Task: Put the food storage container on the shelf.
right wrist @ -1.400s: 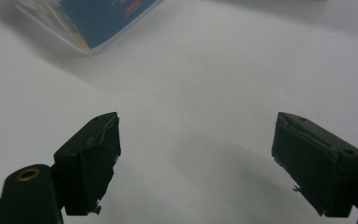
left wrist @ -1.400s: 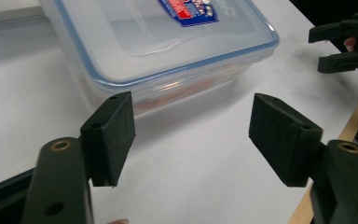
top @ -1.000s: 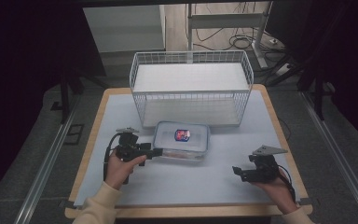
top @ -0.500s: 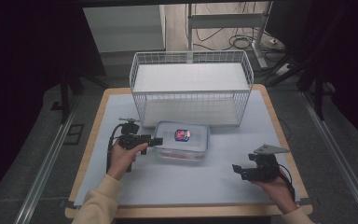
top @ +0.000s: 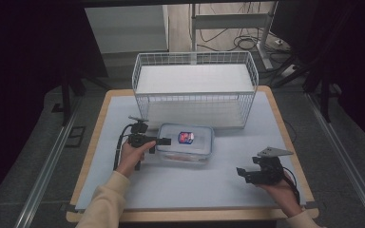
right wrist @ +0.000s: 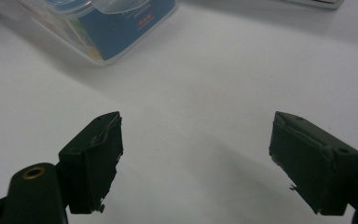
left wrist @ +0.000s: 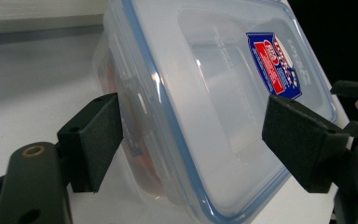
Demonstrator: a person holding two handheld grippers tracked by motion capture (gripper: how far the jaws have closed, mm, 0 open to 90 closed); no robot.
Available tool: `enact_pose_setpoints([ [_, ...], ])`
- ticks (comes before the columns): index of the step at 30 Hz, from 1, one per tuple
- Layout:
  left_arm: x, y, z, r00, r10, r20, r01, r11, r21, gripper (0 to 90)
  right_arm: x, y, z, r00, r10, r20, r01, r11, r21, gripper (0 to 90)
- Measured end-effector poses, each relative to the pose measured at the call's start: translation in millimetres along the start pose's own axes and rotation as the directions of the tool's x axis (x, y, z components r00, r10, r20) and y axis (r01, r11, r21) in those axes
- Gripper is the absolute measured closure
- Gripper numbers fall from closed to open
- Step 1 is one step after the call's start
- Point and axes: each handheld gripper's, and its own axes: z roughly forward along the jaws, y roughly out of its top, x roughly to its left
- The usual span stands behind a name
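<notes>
The left gripper has moved in toward the box since a moment ago, when it was farther out to the left, and now its tip is right at the box's left end. Its jaws have just been opening, and they stand wide apart. In the left gripper view the box sits between the two black jaws, one by its side wall and one over its lid, but the pads do not press on it, so the box is not gripped. The box is see-through plastic with a blue rim on its lid and a small blue and red sticker on top. Something orange shows inside it, too blurry to name. It lies flat on the pale table, near the middle, just in front of the white wire basket that stands at the far side. The right gripper is in the same spot as before, well apart from the box, near the front right corner of the table, held in the person's right hand. Its jaws have just been closing a little, yet they are spread apart with only bare table between them. In the right gripper view a corner of the box shows far off at the top.
</notes>
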Motion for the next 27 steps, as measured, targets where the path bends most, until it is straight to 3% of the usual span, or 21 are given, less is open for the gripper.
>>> enact_pose_setpoints([
  [3,2.6,0.6,4.2,0.9993,-0.023,0.030,0.023,0.9997,0.003,18.6,1.6,1.8,1.3,1.0000,-0.006,-0.005,0.006,1.000,0.000,17.8],
  [10,3.3,0.7,3.7,0.9986,-0.040,0.034,0.040,0.9992,-0.004,20.2,6.6,7.8,6.1,0.9997,-0.013,-0.021,0.013,1.000,0.004,18.0],
  [14,6.3,-0.4,2.4,0.9970,-0.061,0.048,0.062,0.9979,-0.020,23.8,8.5,21.8,6.1,0.9970,0.024,-0.074,-0.026,0.999,-0.028,19.9],
  [15,6.3,-0.5,2.4,0.9970,-0.060,0.048,0.061,0.9979,-0.021,23.9,12.9,31.6,7.3,0.9967,0.001,-0.082,-0.005,0.999,-0.038,20.3],
  [18,6.4,-1.0,2.5,0.9971,-0.060,0.048,0.061,0.9978,-0.024,23.9,15.8,40.6,10.8,0.9955,-0.004,-0.095,0.000,0.999,-0.046,20.4],
  [24,6.7,-1.9,2.6,0.9970,-0.058,0.051,0.060,0.9978,-0.030,23.8,20.2,65.9,35.1,0.9826,0.050,-0.179,-0.059,0.997,-0.046,20.7],
  [25,6.7,-2.0,2.7,0.9970,-0.058,0.051,0.060,0.9977,-0.031,23.8,20.0,73.9,45.3,0.9747,0.079,-0.209,-0.088,0.996,-0.033,20.7],
  [27,6.8,-2.1,2.7,0.9970,-0.057,0.051,0.059,0.9977,-0.032,23.8,19.0,76.2,48.3,0.9721,0.090,-0.216,-0.100,0.994,-0.034,20.7],
])
